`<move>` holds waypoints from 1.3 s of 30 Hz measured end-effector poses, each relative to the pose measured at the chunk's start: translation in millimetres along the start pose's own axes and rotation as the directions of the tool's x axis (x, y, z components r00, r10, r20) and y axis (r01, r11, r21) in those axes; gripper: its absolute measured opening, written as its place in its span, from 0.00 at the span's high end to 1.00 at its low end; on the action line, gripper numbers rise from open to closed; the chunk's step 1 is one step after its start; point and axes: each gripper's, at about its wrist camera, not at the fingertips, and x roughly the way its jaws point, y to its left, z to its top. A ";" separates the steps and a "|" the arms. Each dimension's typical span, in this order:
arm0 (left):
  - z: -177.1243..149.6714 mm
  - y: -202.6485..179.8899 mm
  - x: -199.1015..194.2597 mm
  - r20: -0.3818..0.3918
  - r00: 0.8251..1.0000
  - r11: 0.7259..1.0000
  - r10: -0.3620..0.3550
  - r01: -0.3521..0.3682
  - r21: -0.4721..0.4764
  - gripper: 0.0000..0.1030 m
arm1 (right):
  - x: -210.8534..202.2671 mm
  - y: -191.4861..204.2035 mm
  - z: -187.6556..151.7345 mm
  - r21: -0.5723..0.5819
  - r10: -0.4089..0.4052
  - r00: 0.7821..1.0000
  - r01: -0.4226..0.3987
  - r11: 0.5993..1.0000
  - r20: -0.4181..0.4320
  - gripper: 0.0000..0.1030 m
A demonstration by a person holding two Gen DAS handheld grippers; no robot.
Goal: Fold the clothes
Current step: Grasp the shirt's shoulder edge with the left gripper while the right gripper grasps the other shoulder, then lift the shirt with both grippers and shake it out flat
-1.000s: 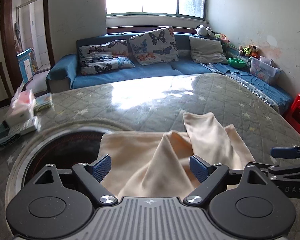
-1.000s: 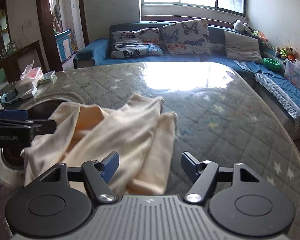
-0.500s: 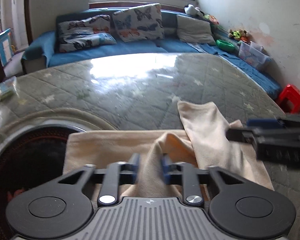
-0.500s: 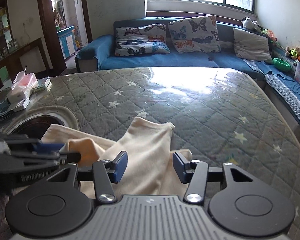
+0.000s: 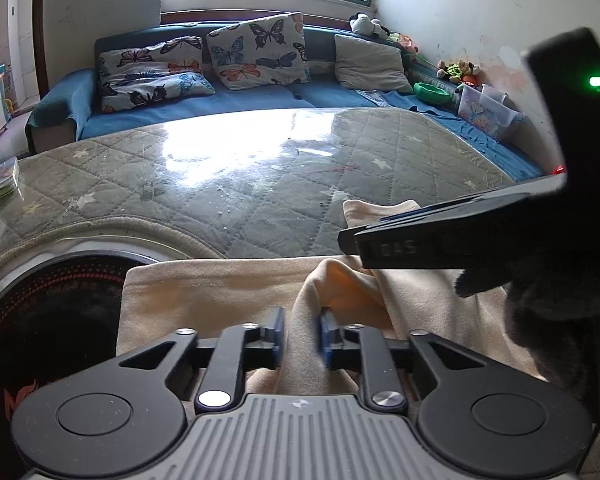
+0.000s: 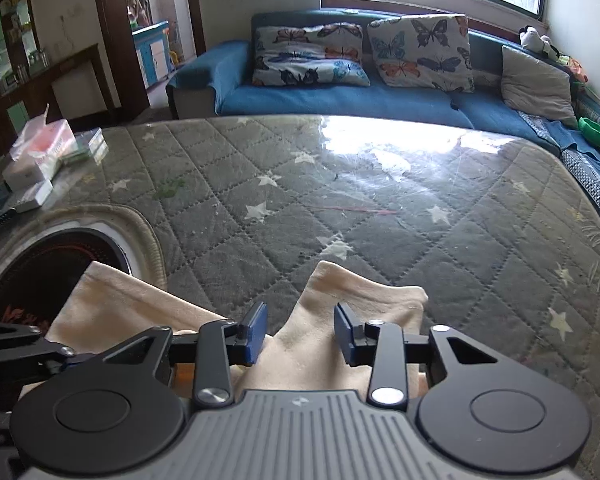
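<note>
One cream garment (image 5: 228,296) lies on one quilted table (image 6: 380,216), worked by two grippers, left (image 5: 302,338) and right (image 6: 300,334). Behind, one blue sofa (image 6: 340,100) carries three cushions: two butterfly-print (image 6: 308,56) (image 6: 420,52), one plain grey (image 6: 536,80). One green bowl (image 6: 596,132) sits at the sofa's end.

Not much to read here tbh. The only lettering we can make out is "DAS" in pale embossed capitals on the side of the right gripper (image 5: 392,246) where it crosses the left wrist view, and it may be the tail of a longer word. There's a reddish flame-like logo on the dark round panel (image 5: 20,396) set into the table, but we can't read any letters in it. The packets (image 6: 40,156) at the far corner are too blurry
</note>
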 end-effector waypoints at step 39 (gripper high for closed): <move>-150.7 109.2 -220.4 0.114 0.945 0.900 0.306 -0.249 -0.358 0.92 | -258.8 -144.3 -189.9 0.334 -0.368 0.894 0.276 0.901 0.255 0.97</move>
